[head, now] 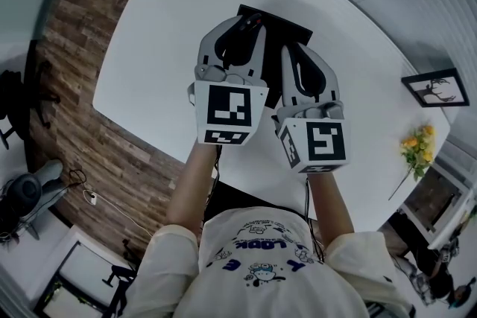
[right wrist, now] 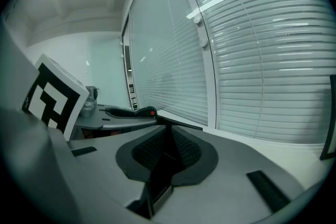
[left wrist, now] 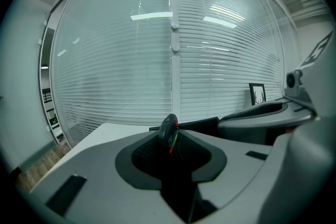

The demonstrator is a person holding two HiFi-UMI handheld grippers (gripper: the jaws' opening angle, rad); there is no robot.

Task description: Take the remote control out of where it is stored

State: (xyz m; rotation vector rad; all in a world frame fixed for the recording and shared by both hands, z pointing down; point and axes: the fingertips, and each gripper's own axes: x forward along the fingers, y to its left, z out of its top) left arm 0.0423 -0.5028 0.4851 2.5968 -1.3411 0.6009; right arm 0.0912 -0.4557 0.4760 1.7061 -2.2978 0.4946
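Left gripper (head: 240,32) clamps the remote control (left wrist: 169,134); right gripper (head: 297,57) pinches the black box (head: 292,27).

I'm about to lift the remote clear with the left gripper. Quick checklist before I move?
1. Left gripper shut on the slim black remote control with a red button: ok.
2. Right gripper clamped on the thin edge of the flat black storage box: ok.
3. Lower end of the remote control free of the storage box: cannot tell, the jaws hide it.
4. Space above the remote control free: ok, only the white window blinds lie beyond.
5. Bare white table beside the storage box for set-down: ok.
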